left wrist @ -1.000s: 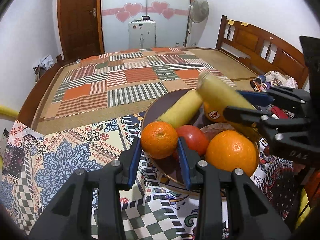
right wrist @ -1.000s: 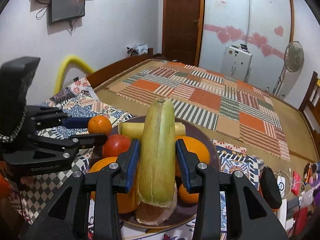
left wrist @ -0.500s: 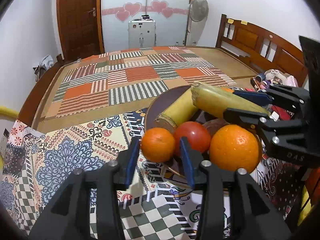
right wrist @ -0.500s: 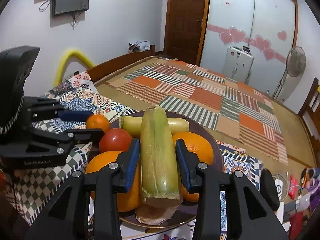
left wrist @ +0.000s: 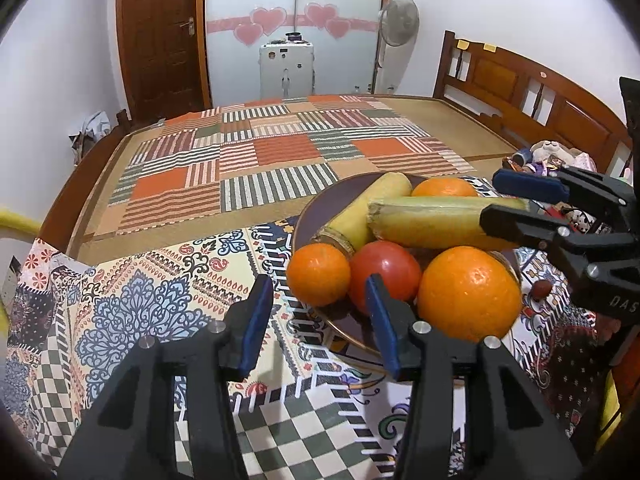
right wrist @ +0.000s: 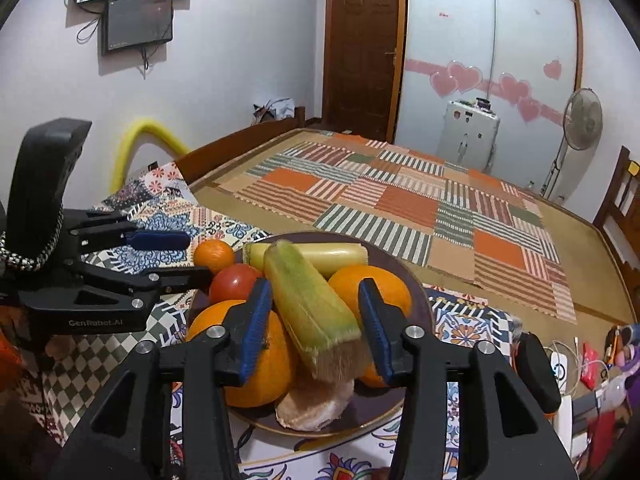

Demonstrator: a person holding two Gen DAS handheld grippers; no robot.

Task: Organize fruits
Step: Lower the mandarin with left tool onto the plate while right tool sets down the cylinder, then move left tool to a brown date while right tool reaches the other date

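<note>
Bedroom; patterned cloth [left wrist: 160, 280] under fruit plate [right wrist: 420, 300], bed [left wrist: 280, 152] behind.

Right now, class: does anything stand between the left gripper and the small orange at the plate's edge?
Nothing visible does. The small orange sits at the plate rim, just ahead of the left gripper's open fingertips; the tomato is beside it, not in front.

Fruits [left wrist: 384, 272] in plate [left wrist: 320, 204], plate on tablecloth [left wrist: 160, 292], bed [left wrist: 280, 152] behind
</note>
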